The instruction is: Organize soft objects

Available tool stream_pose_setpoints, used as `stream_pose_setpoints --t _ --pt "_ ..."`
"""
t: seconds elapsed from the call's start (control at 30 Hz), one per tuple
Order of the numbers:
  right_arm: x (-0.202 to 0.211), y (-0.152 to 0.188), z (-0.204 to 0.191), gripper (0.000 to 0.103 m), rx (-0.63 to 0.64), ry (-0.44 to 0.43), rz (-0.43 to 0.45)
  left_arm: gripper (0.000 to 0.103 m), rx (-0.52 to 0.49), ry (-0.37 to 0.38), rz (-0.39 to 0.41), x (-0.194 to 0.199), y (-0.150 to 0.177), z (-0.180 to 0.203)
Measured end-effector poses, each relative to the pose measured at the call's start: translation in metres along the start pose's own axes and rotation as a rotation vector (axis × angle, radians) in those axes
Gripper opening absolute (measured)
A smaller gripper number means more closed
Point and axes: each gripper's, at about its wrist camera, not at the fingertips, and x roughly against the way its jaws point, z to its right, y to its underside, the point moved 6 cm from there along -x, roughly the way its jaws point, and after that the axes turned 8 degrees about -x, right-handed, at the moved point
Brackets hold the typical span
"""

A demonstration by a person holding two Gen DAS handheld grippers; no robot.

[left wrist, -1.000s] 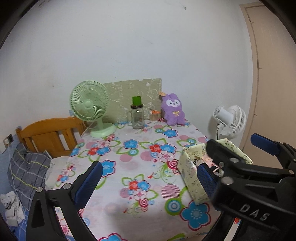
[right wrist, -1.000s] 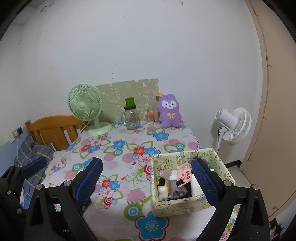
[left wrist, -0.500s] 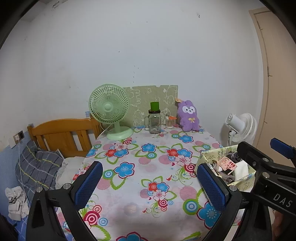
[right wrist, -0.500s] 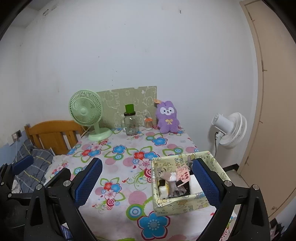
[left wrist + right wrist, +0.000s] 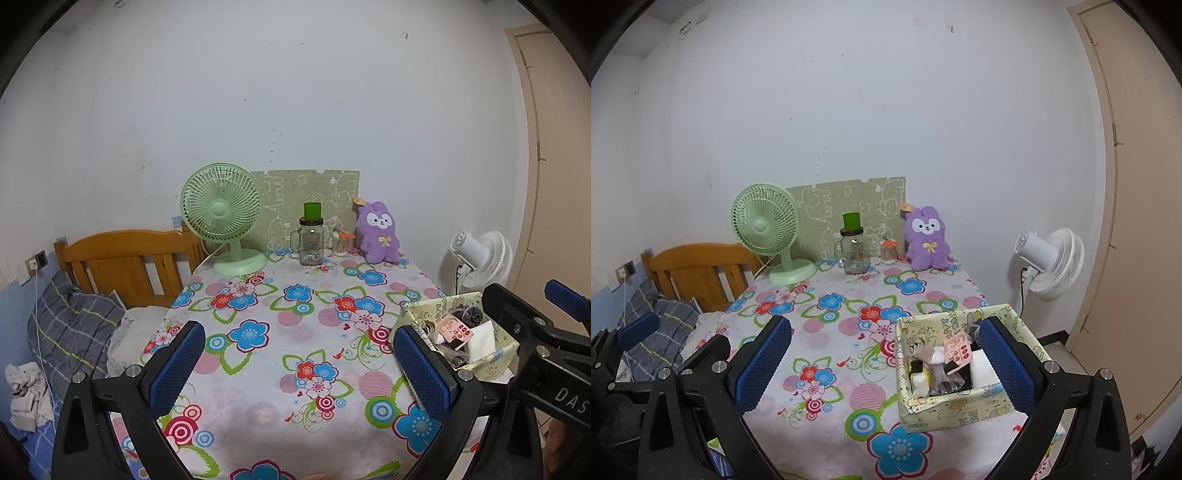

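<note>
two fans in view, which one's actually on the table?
The green fan, standing on its base at the table's far left corner beside the glass jar. The white fan stands off the table, past its right edge near the door.

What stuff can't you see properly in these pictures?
- Box: right wrist view, the bottom things are buried under the top ones.
- Small jar: left wrist view, contents too small.
- Plush toy tag: both views, writing too small.
- Table front edge: cut off below.

White letters "DAS" on black body of right gripper point(image 5: 554, 321); "HAPPY" printed on inner wall of patterned box point(image 5: 964, 408).
</note>
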Motion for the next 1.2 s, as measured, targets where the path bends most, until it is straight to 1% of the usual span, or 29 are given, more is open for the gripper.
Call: stream_pose_setpoints --t 0.23,0.53,0.67,1.2 --pt "-0.002 0.000 0.005 0.103 -0.012 0.000 -0.007 0.103 0.009 -0.022 0.000 -0.001 -0.001 0.000" --pt "-0.004 -0.001 0.012 0.103 -0.020 0.013 -0.008 0.103 0.000 -0.019 0.010 -0.001 -0.003 0.003" --pt "-0.006 0.000 0.015 0.103 -0.025 0.020 -0.013 0.103 0.013 -0.016 0.012 -0.002 -0.002 0.003" --pt "-0.014 0.002 0.016 0.103 -0.021 0.022 -0.031 0.103 0.019 -0.018 0.012 -0.007 -0.004 0.002"
